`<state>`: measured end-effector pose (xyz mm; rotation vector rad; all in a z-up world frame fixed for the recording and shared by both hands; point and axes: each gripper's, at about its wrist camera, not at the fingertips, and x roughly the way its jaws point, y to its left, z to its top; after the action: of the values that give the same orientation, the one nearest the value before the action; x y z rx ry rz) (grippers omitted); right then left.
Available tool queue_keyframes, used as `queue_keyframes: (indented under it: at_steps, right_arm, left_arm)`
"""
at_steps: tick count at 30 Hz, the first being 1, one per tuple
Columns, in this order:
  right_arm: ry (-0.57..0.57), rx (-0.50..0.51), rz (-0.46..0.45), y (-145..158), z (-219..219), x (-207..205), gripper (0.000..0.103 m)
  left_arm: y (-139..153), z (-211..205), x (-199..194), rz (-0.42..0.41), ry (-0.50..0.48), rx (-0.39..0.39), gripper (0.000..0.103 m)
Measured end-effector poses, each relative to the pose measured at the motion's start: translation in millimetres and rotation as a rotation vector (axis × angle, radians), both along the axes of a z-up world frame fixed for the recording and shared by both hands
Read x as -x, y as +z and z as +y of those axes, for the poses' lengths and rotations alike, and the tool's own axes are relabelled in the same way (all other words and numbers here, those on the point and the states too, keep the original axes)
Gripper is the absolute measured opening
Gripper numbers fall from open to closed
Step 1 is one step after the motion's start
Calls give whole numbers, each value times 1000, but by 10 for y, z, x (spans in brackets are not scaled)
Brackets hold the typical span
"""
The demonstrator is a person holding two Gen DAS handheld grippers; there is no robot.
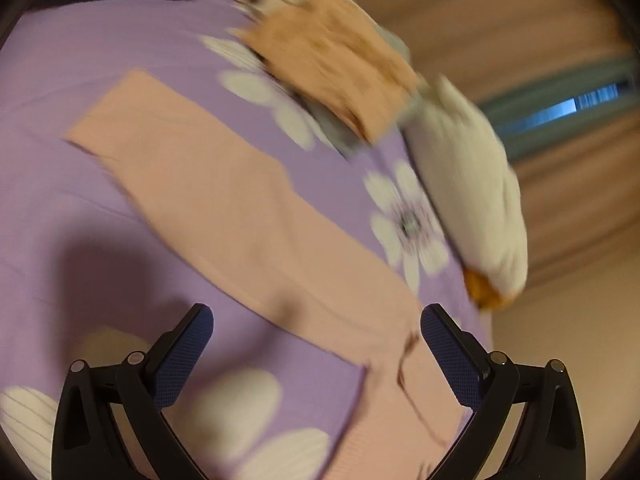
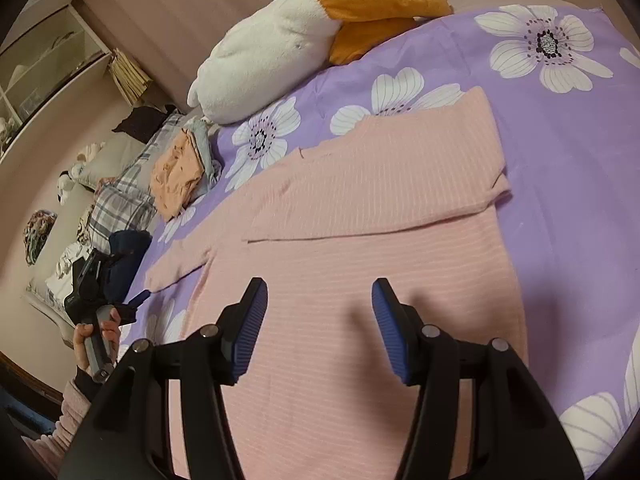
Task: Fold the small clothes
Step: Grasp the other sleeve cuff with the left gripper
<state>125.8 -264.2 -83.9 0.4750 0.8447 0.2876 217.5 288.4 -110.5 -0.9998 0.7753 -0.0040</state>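
Both tongs are held open with nothing between the pads. By the right gripper [image 2: 320,320], the near part of the pink knit top [image 2: 360,208] is overhung, its jaws spread above the body panel. By the left gripper [image 1: 316,356], a sleeve of the same top [image 1: 224,200] is overhung, with the cuff end lying toward its right pad; that view is blurred.

Spread flat on the purple flowered bedcover [image 2: 560,160], the top is seen with one sleeve already laid across the chest. A light, limp, ribbed fabric is judged: it is likely to drape, stretch and drag, not slide cleanly. Hold is best taken at a hem, cuff or shoulder seam, through one layer only. A folded orange garment [image 2: 176,172] and a white plush duck [image 2: 272,52] lie on the far left, well apart.
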Motion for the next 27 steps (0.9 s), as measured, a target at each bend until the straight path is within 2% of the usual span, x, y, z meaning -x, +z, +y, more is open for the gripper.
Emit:
queue_keyframes:
  at_steps: [6, 10, 16, 24, 26, 27]
  right_arm:
    - [-6, 0, 18, -71, 63, 4, 57]
    - [-10, -1, 38, -148, 106, -14, 57]
    - [2, 24, 53, -209, 178, -69, 57]
    - [11, 44, 59, -243, 254, -118, 57]
    - [12, 51, 62, -249, 276, -121, 57]
    - [12, 58, 62, -253, 279, -124, 57]
  left_arm:
    - [-250, 483, -1, -30, 122, 109, 102]
    - [-413, 640, -72, -37, 155, 153, 102]
    - [-474, 846, -176, -95, 191, 162, 102]
    - [-486, 962, -332, -93, 239, 149, 102]
    - [-477, 961, -342, -68, 255, 120, 94]
    - [-479, 958, -348, -56, 258, 105, 84]
